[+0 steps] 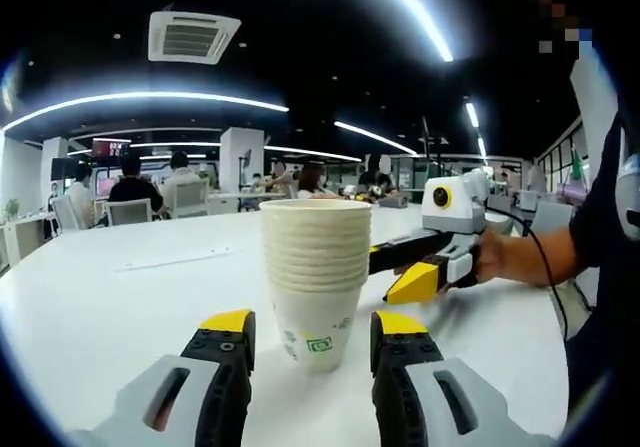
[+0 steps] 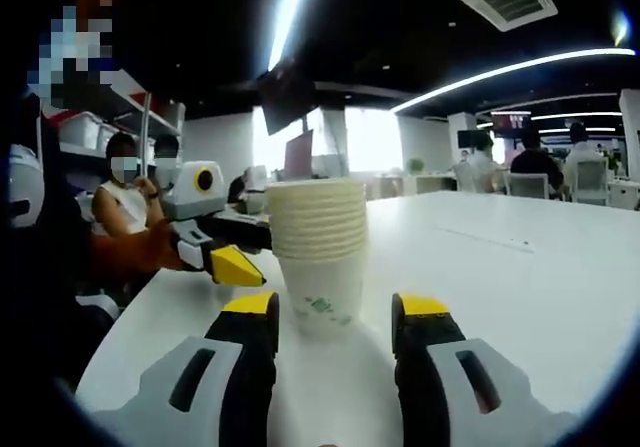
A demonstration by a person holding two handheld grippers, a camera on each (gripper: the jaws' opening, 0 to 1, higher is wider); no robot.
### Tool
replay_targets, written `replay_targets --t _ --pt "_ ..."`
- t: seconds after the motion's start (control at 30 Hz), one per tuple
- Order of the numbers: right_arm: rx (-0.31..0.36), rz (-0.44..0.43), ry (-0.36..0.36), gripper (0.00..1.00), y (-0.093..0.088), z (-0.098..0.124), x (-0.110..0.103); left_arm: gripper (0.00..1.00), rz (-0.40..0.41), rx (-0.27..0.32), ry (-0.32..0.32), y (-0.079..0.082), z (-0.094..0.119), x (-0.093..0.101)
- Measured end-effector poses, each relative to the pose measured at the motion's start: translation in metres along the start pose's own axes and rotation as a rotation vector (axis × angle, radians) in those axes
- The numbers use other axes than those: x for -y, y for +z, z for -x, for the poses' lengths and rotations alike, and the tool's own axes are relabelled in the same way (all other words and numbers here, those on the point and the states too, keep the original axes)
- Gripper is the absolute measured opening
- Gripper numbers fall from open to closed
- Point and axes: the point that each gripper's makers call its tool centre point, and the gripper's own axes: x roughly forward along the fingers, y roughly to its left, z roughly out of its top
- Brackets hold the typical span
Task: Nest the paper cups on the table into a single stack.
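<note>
In the left gripper view, the left gripper [image 1: 312, 329] rises from the bottom with its two yellow-tipped jaws spread apart, released, nothing between the pads. The stack of paper cups [image 1: 316, 279] stands upright on the white counter [image 1: 120, 287] just beyond the jaw tips, in line with the gap between them and not touched by either jaw. The cups are nested one in another, many rims crowded near the top, and the bottom cup bears a small green mark. From the right side of this view the right gripper [image 1: 420, 267] reaches in, held by a hand [image 1: 492, 257]; its jaws stand apart, the yellow-tipped one low and beside the stack, the dark one level with the rims, close to the stack, though contact cannot be told. Seated people and chairs are far behind, under curved ceiling lights

In the right gripper view, the right gripper [image 2: 332, 319] comes up from the bottom, jaws parted and holding nothing. The stack of paper cups [image 2: 320, 252] stands upright on the counter [image 2: 520, 287] just past the tips, centred on the gap. The left gripper [image 2: 232, 250] enters from the left, jaws apart, its tips close beside the stack at the rims and below them
</note>
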Motion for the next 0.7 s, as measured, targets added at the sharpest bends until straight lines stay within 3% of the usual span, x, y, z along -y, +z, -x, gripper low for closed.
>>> replay_targets --t 0.5,0.7 --pt "0.047 -0.026 0.046 0.44 0.0 -0.014 0.008 0.46 0.003 0.001 -0.006 -0.004 -0.01 -0.002" --pt "0.075 -0.017 0.073 0.42 0.002 -0.016 0.001 0.44 -0.003 0.007 -0.019 -0.005 -0.011 0.0"
